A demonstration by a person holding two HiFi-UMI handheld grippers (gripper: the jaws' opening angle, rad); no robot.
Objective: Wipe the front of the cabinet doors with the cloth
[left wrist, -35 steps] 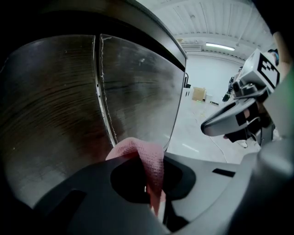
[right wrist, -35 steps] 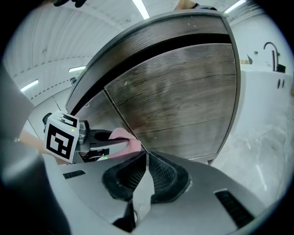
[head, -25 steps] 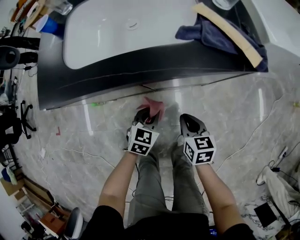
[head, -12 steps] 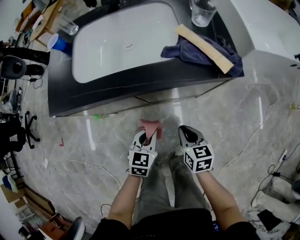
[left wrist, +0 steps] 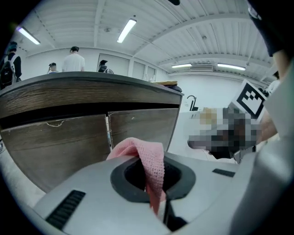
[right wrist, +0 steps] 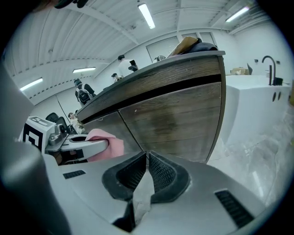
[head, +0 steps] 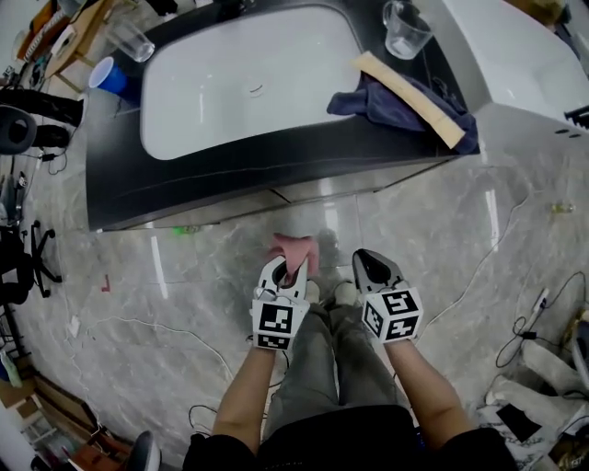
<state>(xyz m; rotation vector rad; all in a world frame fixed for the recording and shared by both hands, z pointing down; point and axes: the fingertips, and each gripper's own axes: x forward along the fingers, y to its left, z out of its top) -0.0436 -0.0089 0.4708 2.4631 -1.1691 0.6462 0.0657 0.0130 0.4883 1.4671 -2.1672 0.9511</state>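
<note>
my left hand-held gripper [head: 288, 269] is pinching the pink cloth [head: 295, 248]; in the left gripper view the knit fabric [left wrist: 149, 161] folds up out of the closed jaws and droops back over them. the cloth hangs low in front of the 2 wood-grain cabinet doors [left wrist: 92, 137], near them but short of their surface, over the marble floor [head: 460, 239]. my right hand-held gripper [head: 373, 265] sits just beside the left one, level with it, and its ribbed jaws are pressed together, pointing at the right-hand door [right wrist: 183, 121]. from the head view, the dark desk [head: 120, 175] above the doors carries a white sink basin [head: 239, 74], a navy cloth [head: 391, 101] with a pale wooden strip [head: 409, 87] lying across it, a glass mug [head: 405, 28] and a blue cup [head: 109, 78].
</note>
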